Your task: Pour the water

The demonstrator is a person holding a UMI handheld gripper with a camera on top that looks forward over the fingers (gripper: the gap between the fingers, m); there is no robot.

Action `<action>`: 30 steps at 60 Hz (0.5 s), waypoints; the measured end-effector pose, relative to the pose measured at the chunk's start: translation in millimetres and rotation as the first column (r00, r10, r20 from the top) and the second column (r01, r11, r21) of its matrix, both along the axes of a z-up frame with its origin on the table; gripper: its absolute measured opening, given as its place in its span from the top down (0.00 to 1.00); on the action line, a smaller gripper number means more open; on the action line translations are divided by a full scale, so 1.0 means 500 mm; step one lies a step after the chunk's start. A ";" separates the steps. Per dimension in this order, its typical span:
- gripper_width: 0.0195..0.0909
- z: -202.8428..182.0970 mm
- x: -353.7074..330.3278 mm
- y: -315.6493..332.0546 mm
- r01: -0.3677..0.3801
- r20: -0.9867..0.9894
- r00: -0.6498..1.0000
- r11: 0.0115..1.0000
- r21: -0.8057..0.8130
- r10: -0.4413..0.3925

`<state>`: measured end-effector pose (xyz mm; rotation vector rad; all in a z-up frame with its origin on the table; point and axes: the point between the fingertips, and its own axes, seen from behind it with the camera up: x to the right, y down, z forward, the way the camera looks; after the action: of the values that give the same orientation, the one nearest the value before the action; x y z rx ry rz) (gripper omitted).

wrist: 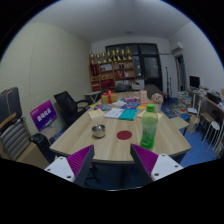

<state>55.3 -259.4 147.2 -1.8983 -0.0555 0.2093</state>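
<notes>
Nearest, the tongs (113, 160) hang open and empty, pads spread wide, while the green bottle (149, 128) stands upright on the table (115, 148) just ahead, slightly right of their midline, toward the right finger.

A pale, smooth wood-look table (110, 143) carries a translucent green plastic bottle (149, 128), a small shiny metal bowl (98, 130) and a flat red paper-like sheet (124, 133), seen past the gripper's (112, 163) matt magenta pads (146, 160).
</notes>
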 end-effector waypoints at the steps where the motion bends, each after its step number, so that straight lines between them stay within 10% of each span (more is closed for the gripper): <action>1: 0.12 -0.025 -0.017 0.032 0.011 0.003 1.000 1.000 0.001 -0.011; 30: 0.11 -0.138 0.244 0.301 0.250 0.066 0.964 0.963 0.101 -0.257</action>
<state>177.1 -108.7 78.4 -1.8012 0.1237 -0.0420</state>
